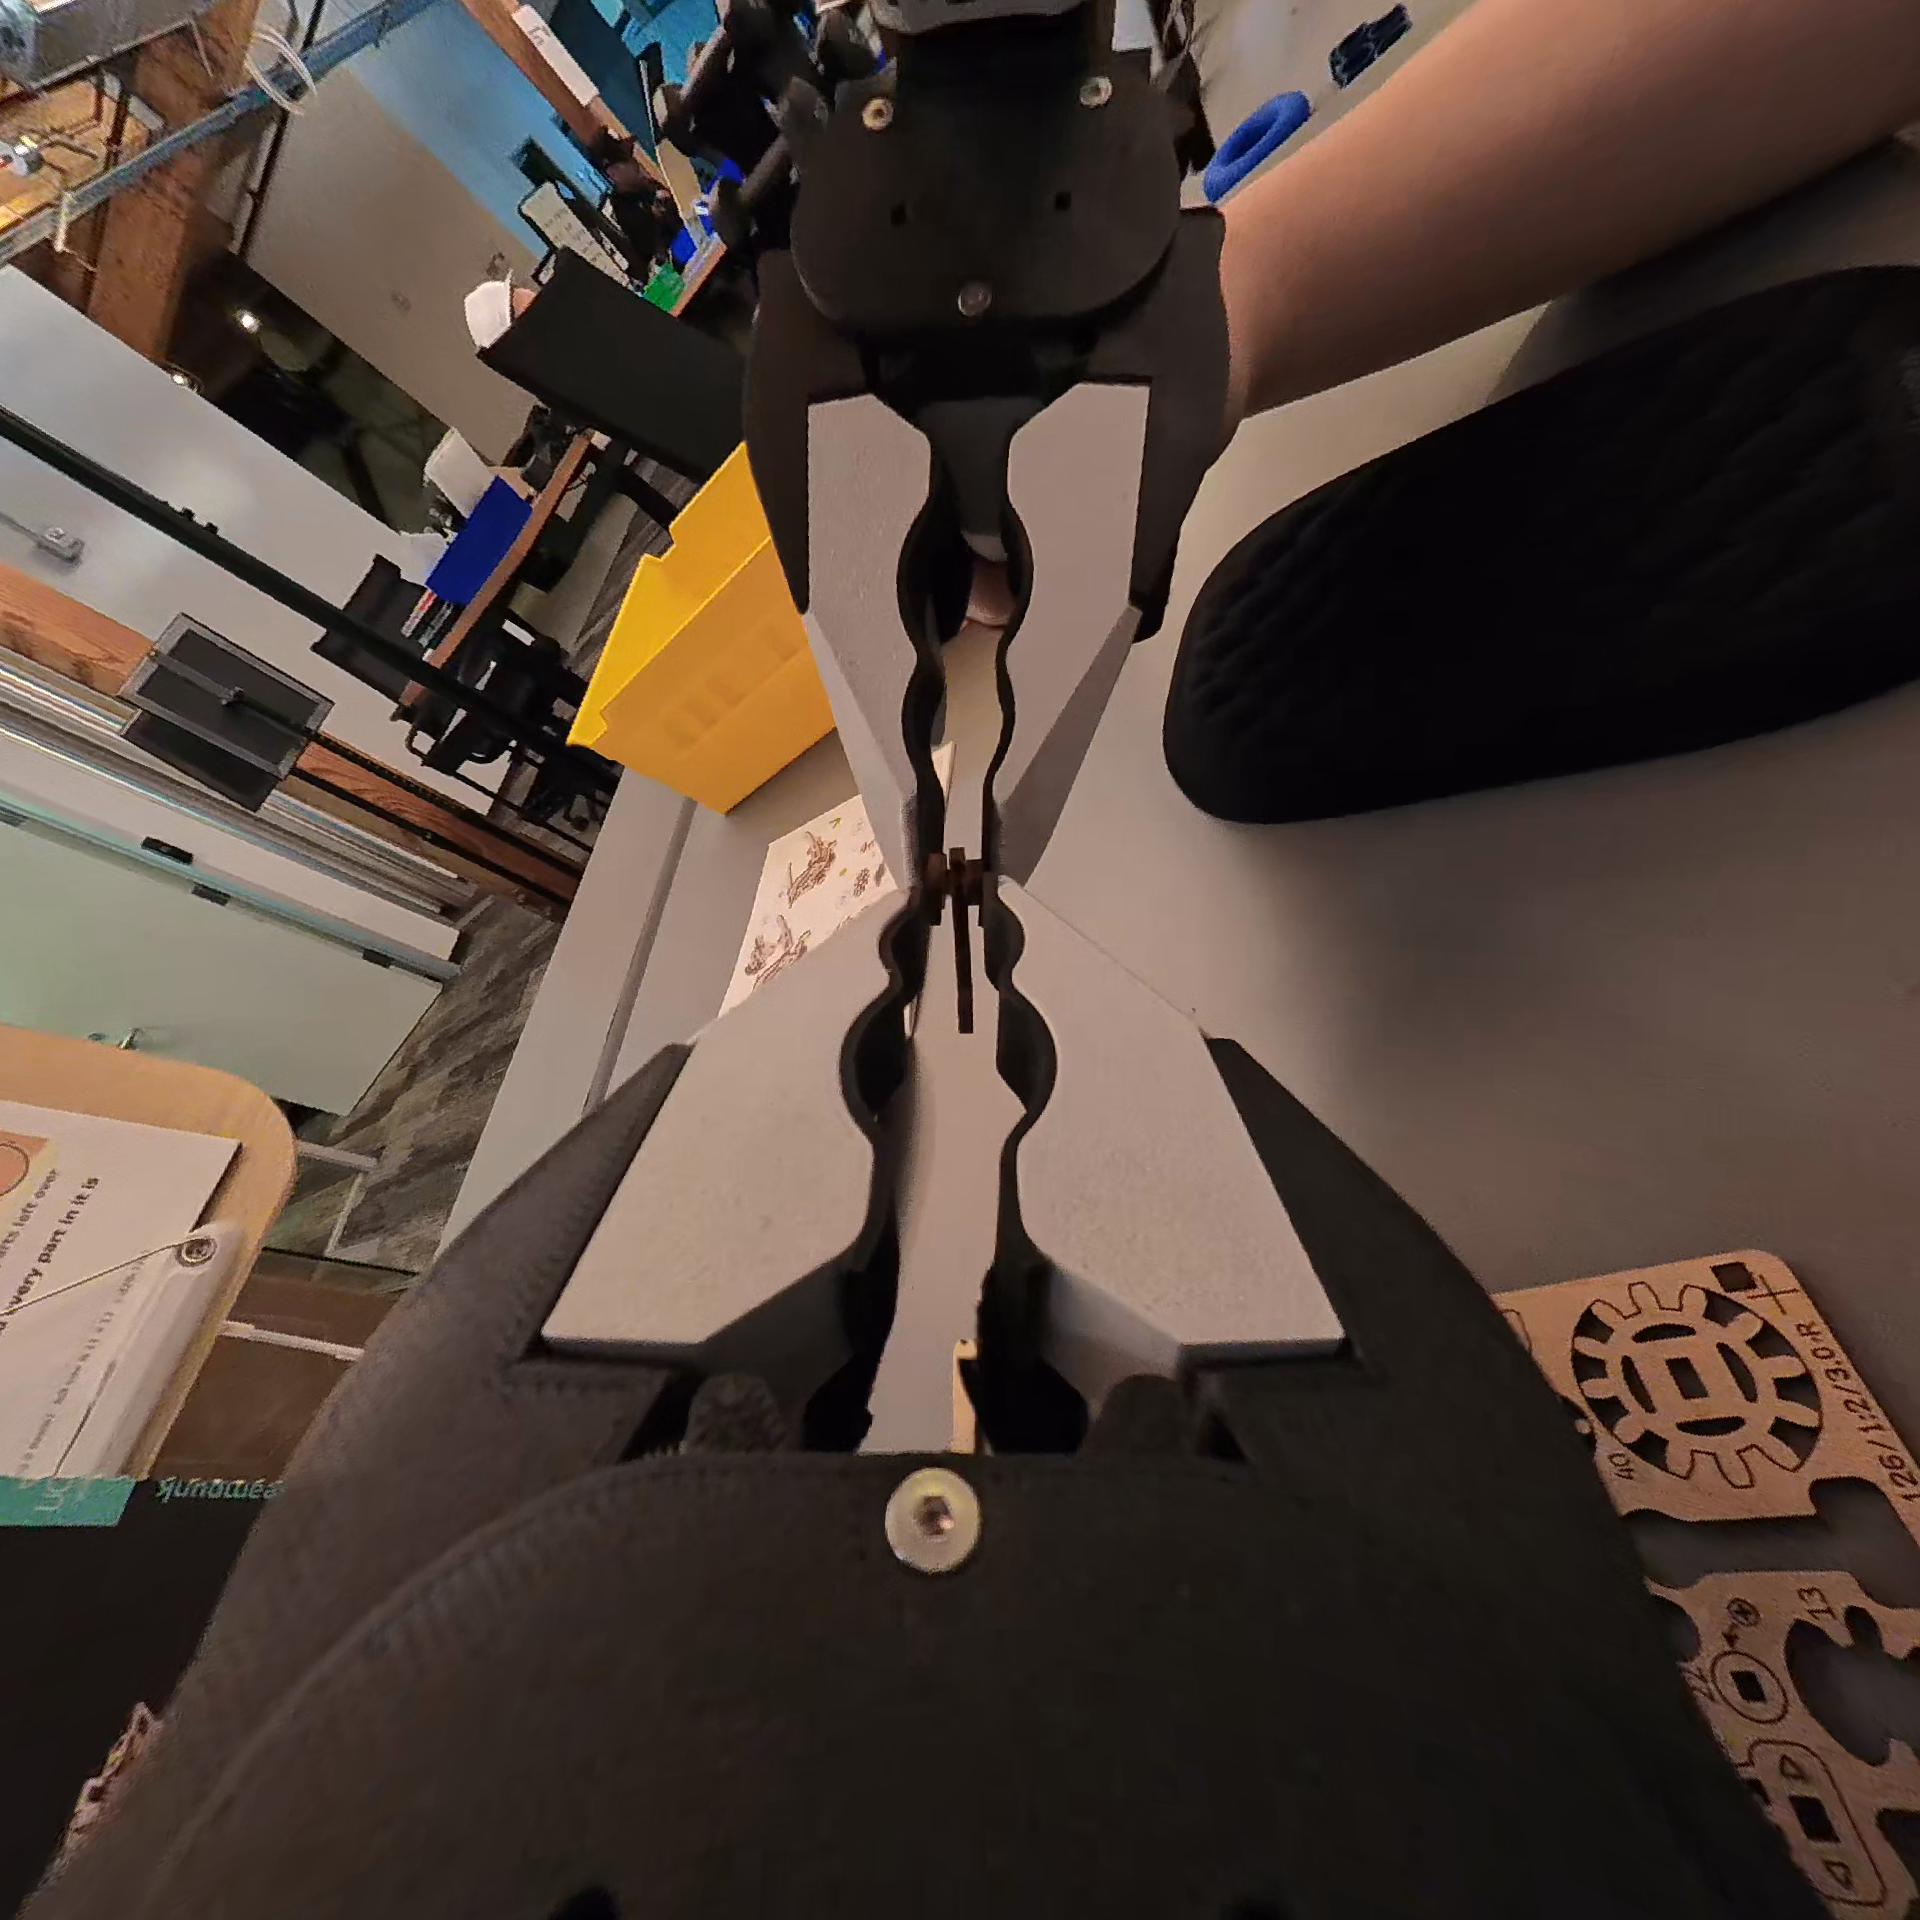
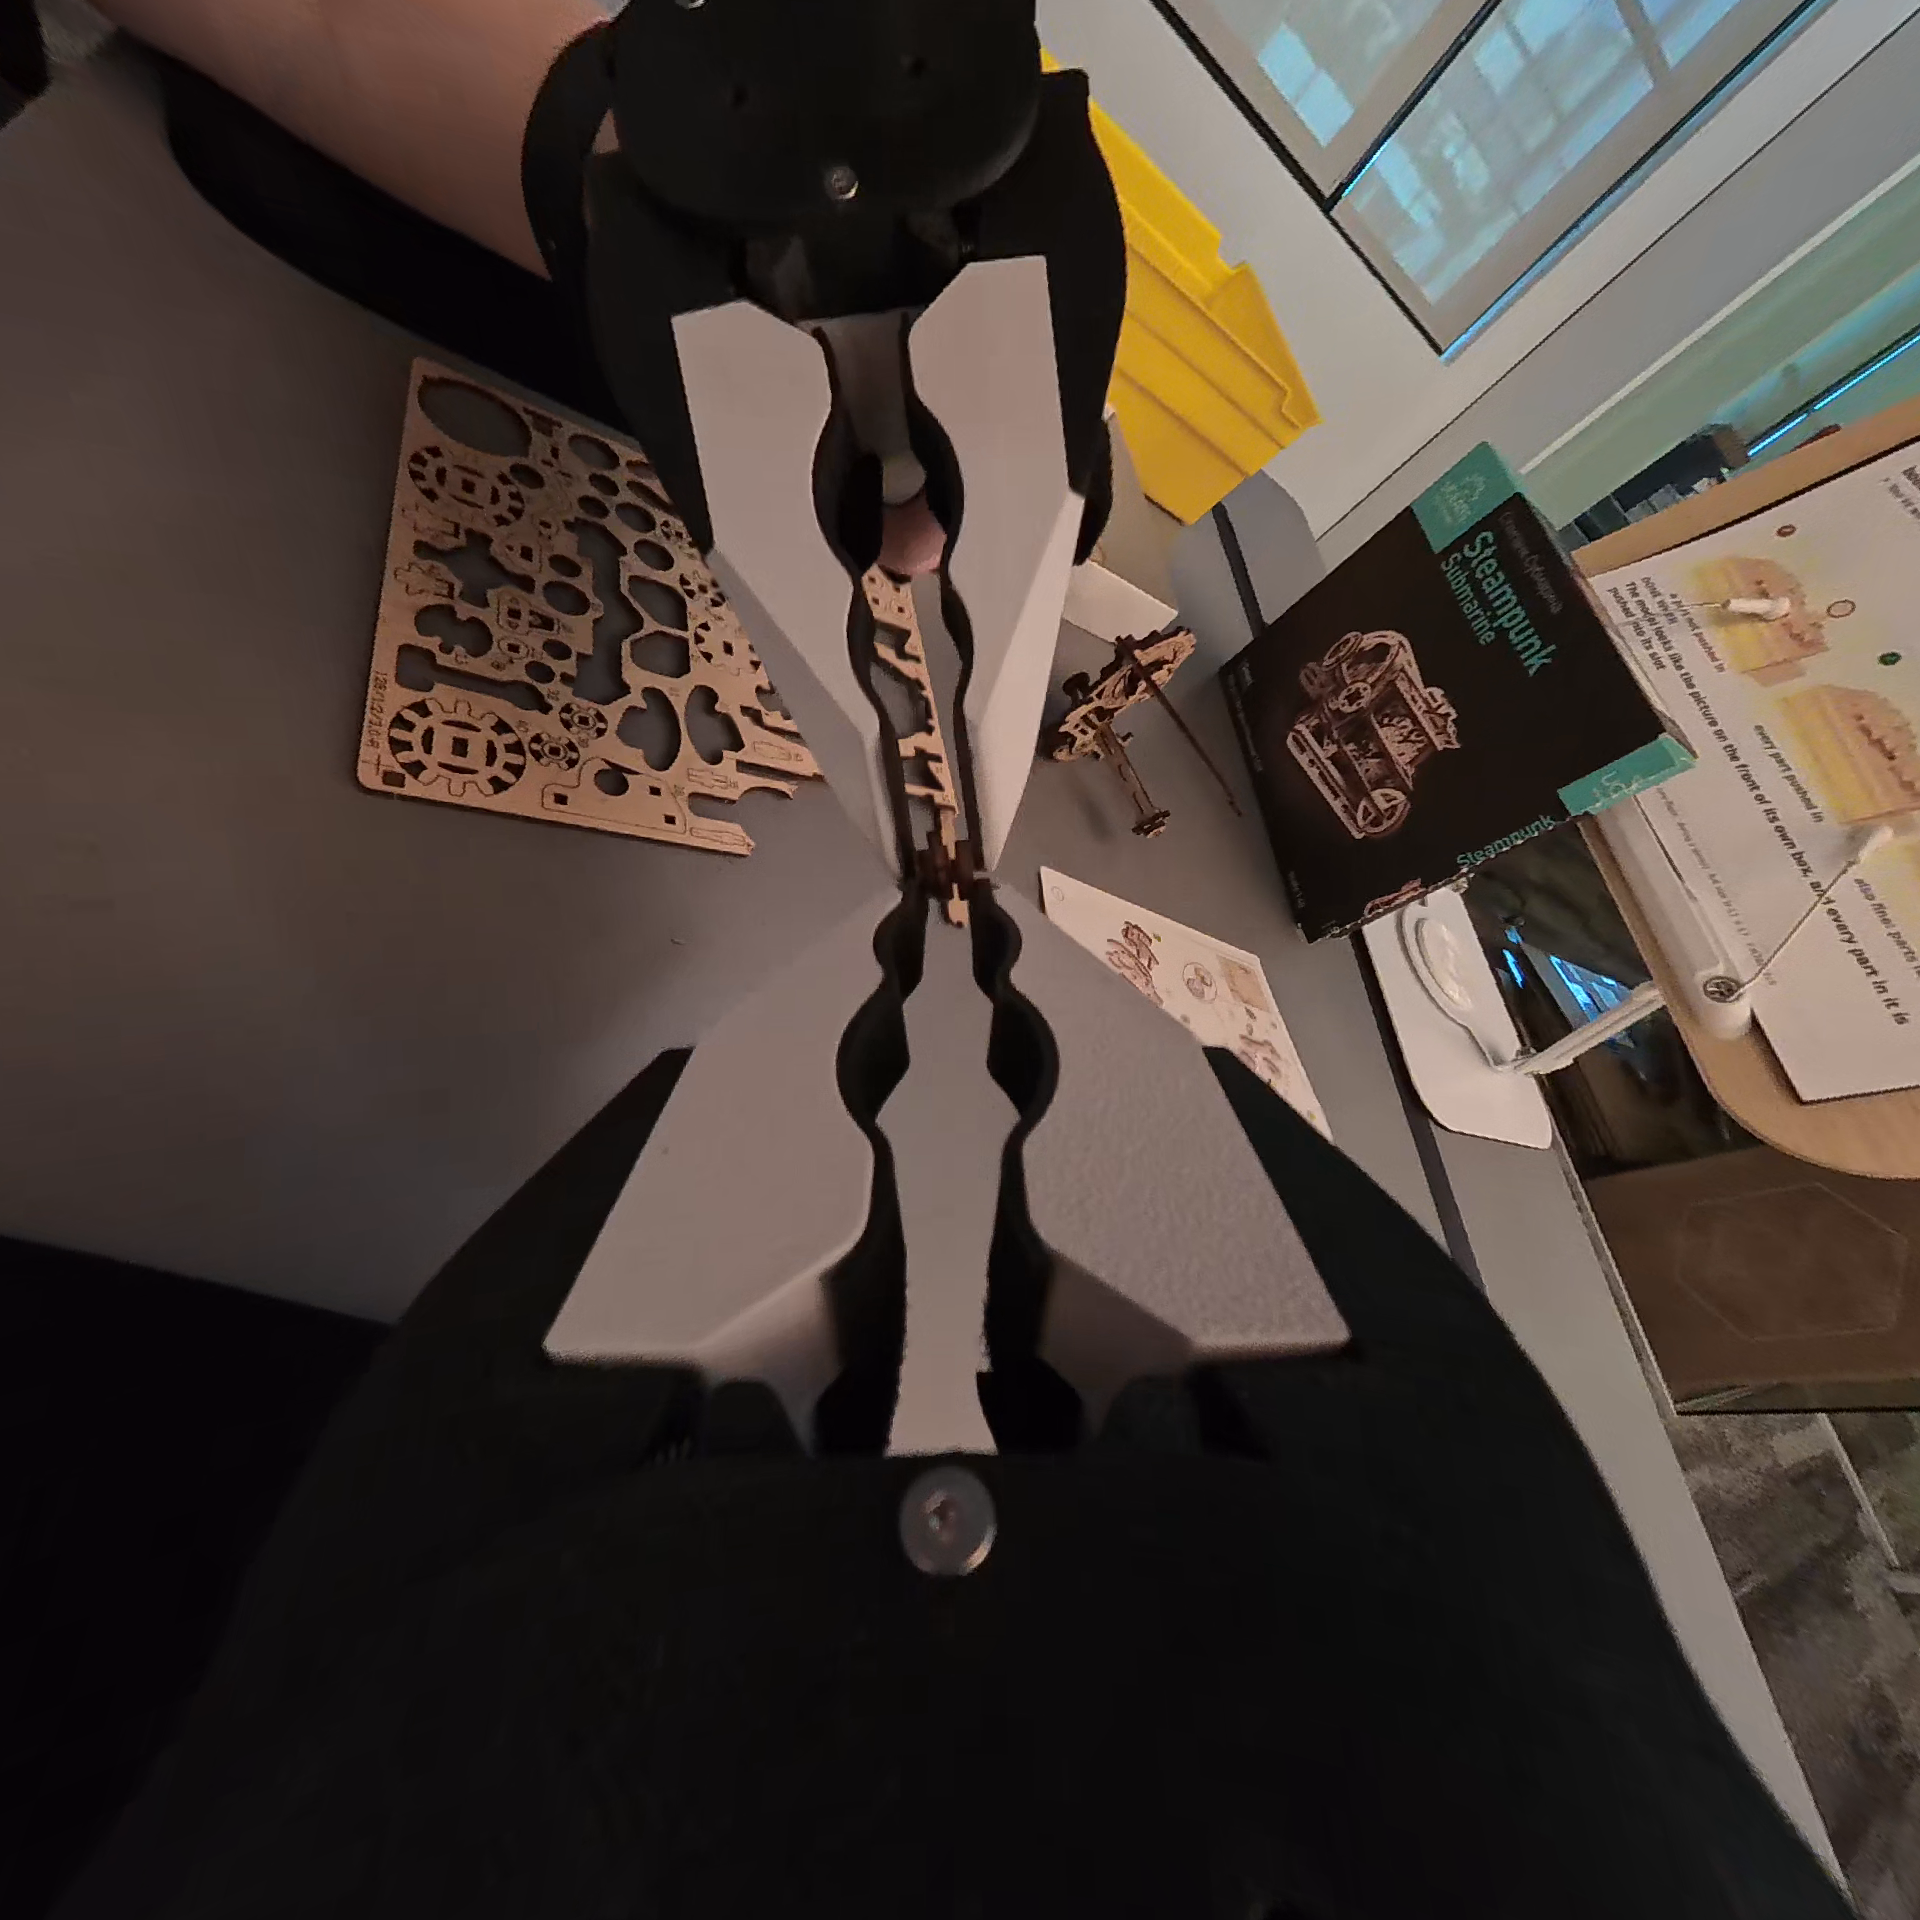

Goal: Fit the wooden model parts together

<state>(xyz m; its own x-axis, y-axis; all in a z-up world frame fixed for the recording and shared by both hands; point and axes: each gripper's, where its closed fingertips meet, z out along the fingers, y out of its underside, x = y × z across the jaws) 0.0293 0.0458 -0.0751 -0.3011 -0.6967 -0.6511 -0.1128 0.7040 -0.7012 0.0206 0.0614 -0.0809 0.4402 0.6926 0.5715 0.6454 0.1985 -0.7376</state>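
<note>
My two grippers meet tip to tip above the grey table (image 1: 1455, 987). My left gripper (image 1: 951, 920) is shut on a thin flat wooden part (image 1: 964, 977), seen edge-on between its fingers. My right gripper (image 2: 940, 914) is shut on a small wooden part (image 2: 954, 902). The two parts touch at a small dark wooden joint (image 1: 958, 871), which also shows in the right wrist view (image 2: 943, 860). The right gripper (image 1: 956, 831) comes in from the top of the left wrist view, and the left gripper (image 2: 935, 826) from the top of the right wrist view.
A wooden sheet with cut-outs (image 2: 540, 644) lies on the table; another sheet (image 1: 1704, 1392) lies beside my left gripper. A partly built model (image 2: 1122, 707), a leaflet (image 2: 1184, 977), a black box (image 2: 1455, 707) and a yellow bin (image 1: 707, 665) stand around. A person's arm (image 1: 1507, 208) holds the right gripper. Left and right tips are no more than a few centimetres apart.
</note>
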